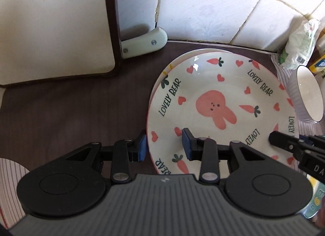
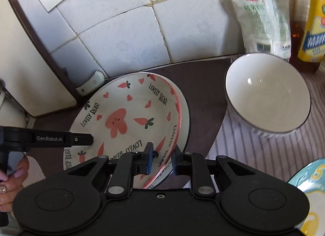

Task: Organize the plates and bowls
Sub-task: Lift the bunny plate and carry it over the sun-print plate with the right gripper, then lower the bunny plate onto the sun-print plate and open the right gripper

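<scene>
Left gripper (image 1: 164, 145), seen from its own wrist, straddles the near-left rim of the rabbit plate (image 1: 219, 97), pads partly apart on either side of the edge; whether they pinch it I cannot tell. That plate sits on a second plate (image 1: 162, 73) on the dark counter (image 1: 71, 110). Lower both sides evenly so it nests centred.

From the right wrist, the right gripper (image 2: 161, 159) is closed on the rabbit plate's near-right rim. To the right stands a white bowl (image 2: 268, 95), empty; both plates hold nothing.
</scene>
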A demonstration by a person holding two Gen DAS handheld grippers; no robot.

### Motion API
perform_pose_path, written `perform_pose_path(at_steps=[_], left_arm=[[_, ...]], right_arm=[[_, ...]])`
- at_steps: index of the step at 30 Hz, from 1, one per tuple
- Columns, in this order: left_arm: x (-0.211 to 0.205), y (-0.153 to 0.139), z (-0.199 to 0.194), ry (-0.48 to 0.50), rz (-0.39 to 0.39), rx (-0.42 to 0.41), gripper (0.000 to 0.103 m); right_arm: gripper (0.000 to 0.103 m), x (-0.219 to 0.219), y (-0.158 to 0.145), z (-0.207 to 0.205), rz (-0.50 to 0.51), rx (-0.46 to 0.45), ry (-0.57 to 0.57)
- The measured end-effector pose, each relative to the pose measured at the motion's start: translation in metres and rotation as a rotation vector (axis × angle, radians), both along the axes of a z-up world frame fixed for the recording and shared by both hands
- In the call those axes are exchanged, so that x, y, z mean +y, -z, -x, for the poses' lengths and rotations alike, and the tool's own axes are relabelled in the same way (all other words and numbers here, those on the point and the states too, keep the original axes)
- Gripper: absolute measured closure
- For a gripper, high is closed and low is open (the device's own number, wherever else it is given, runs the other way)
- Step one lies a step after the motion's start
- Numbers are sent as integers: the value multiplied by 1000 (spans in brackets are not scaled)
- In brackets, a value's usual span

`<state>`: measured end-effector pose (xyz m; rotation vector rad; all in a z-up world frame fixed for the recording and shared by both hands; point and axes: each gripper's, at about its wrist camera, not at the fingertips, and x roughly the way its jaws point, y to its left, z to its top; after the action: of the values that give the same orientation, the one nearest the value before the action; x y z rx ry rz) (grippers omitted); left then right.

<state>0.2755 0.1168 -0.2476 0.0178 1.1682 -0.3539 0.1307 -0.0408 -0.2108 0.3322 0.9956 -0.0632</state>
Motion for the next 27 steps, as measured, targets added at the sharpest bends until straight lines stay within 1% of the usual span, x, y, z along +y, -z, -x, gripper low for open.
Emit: perform_pose_path(at_steps=[5, 8, 10, 13, 14, 18, 19, 21, 23, 25, 27], left_arm=[[1, 0, 2, -16, -1, 8, 70], [1, -3, 9, -28, -22, 5, 70], [0, -5, 14, -36, -36, 3, 70], [1, -4, 19, -30, -37, -24, 69], [3, -3, 19, -32, -29, -27, 69], [11, -4, 25, -57, -2, 3, 69], [13, -5, 26, -65, 6, 11, 69], [17, -8, 30, -68, 22, 3, 68], [23, -10, 37, -68, 35, -8, 68], [30, -14, 47, -73, 51, -7, 68], [38, -21, 58, -68, 59, -18, 68]], right_arm=[[78, 5, 0, -3, 38, 22, -10], [75, 13, -1, -4, 91, 20, -27], [72, 21, -3, -5, 153, 18, -54], [65, 39, -1, -4, 309, 8, -128], [64, 40, 0, -5, 324, -1, -134], [63, 38, 1, -6, 350, -11, -151], [63, 39, 2, -7, 370, -3, -155], [63, 41, 7, -8, 401, 31, -159], [63, 40, 7, -4, 387, 0, -157], [63, 38, 5, 0, 370, -12, -160], [63, 35, -2, 6, 328, -39, -147]])
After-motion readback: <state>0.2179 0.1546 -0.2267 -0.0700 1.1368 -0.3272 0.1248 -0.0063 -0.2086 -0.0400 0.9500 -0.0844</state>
